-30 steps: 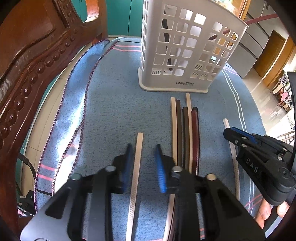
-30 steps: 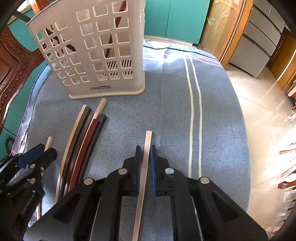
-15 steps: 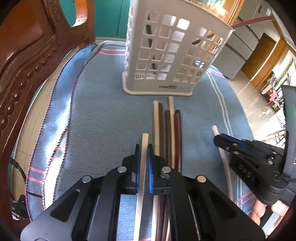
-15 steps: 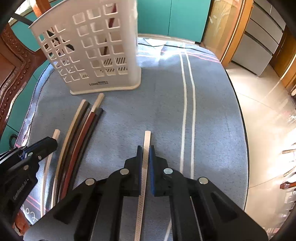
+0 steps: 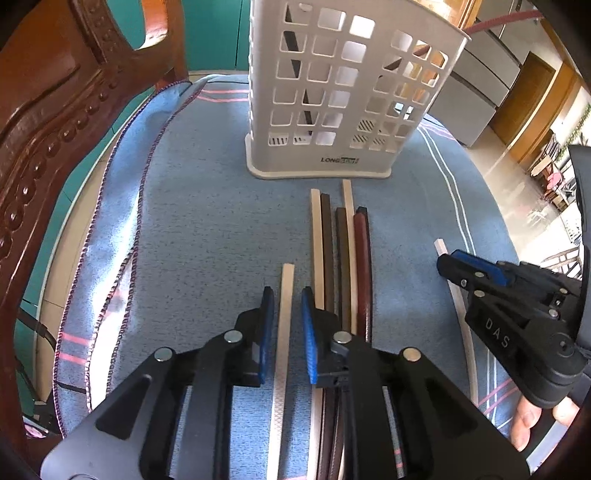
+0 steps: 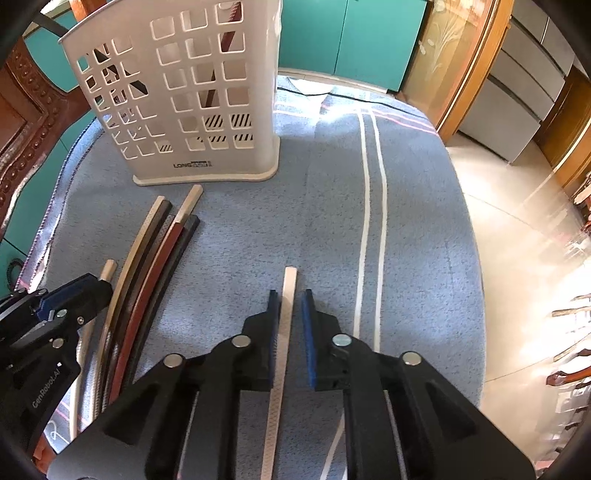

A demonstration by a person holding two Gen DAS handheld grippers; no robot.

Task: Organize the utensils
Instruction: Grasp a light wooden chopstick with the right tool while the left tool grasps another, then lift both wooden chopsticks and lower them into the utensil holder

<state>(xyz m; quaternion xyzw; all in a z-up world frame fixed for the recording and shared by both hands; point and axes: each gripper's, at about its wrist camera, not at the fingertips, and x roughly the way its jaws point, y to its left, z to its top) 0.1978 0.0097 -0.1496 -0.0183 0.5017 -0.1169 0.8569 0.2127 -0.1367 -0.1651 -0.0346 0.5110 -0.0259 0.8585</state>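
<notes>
A white slotted utensil holder (image 5: 343,92) stands on the blue cloth; it also shows in the right wrist view (image 6: 184,99), with dark chopsticks inside. My left gripper (image 5: 287,306) is open, its jaws either side of a cream chopstick (image 5: 283,332) lying on the cloth. My right gripper (image 6: 289,310) is open around another cream chopstick (image 6: 286,325). A bundle of several cream, brown and red chopsticks (image 5: 340,258) lies between the two grippers, also in the right wrist view (image 6: 151,266). The right gripper shows in the left wrist view (image 5: 458,264), the left one in the right wrist view (image 6: 74,295).
A carved wooden chair back (image 5: 55,110) stands close at the left. The blue cloth (image 6: 406,258) covers a round table whose edge drops to the tiled floor at the right. Teal cabinet doors (image 6: 351,33) are behind the holder.
Both grippers were shut on their cream chopsticks half a second ago and have now opened. The chopsticks lie between the jaws. The holder looks slightly nearer.
</notes>
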